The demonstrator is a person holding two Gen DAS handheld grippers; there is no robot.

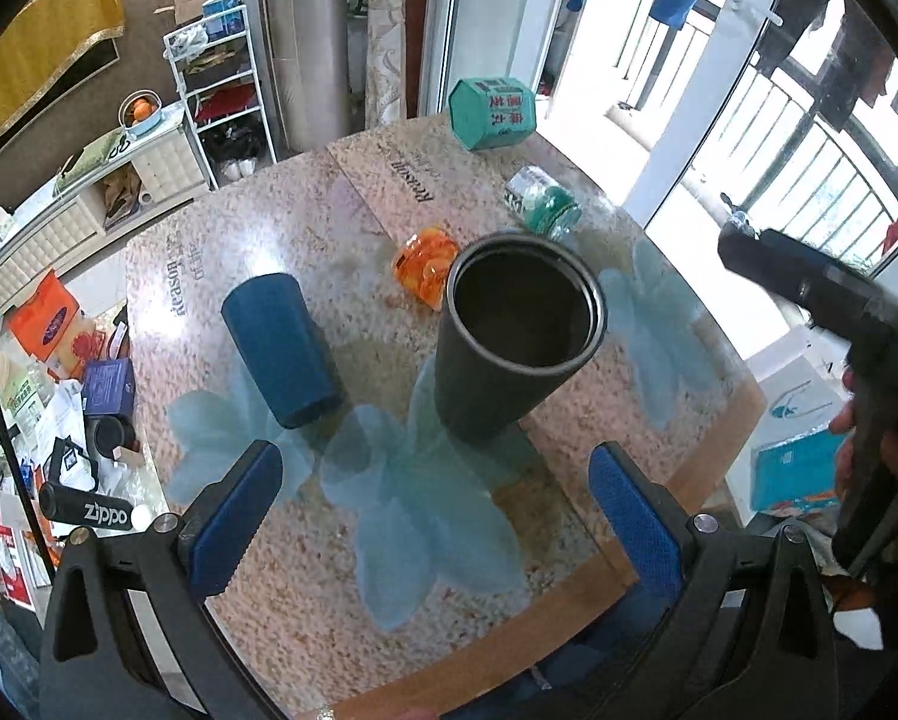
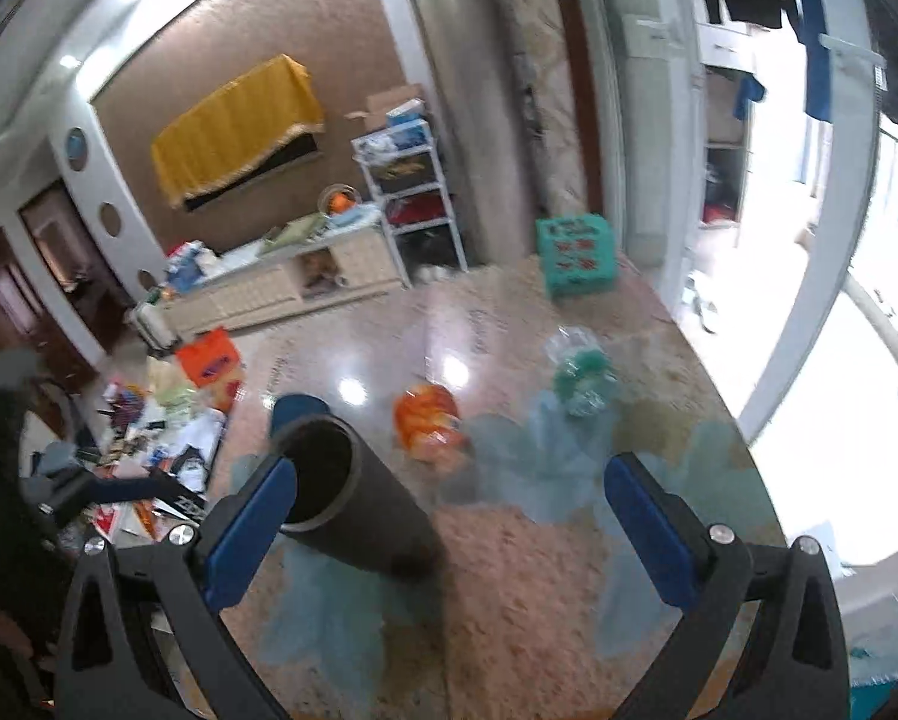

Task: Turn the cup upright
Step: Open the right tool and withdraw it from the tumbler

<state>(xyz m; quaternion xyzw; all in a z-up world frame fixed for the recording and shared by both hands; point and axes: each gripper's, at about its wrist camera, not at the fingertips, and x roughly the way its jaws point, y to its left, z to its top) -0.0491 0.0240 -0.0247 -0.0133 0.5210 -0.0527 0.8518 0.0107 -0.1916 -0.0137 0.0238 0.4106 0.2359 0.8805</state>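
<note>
Stands upright, mouth up, near the middle of the table (image 1: 281,606): dark cup (image 1: 511,330). Left of the cup, apart from it, a blue cup (image 1: 278,348) upside down. Just behind the cup, an orange packet (image 1: 425,267); farther back, a green bottle (image 1: 544,204) lying down and a teal box (image 1: 493,111). Left tongs (image 1: 437,510) spread wide, gripping nothing, short of the cup. Right tongs (image 2: 449,528) likewise wide open and empty, the cup just beside the left finger.
</note>
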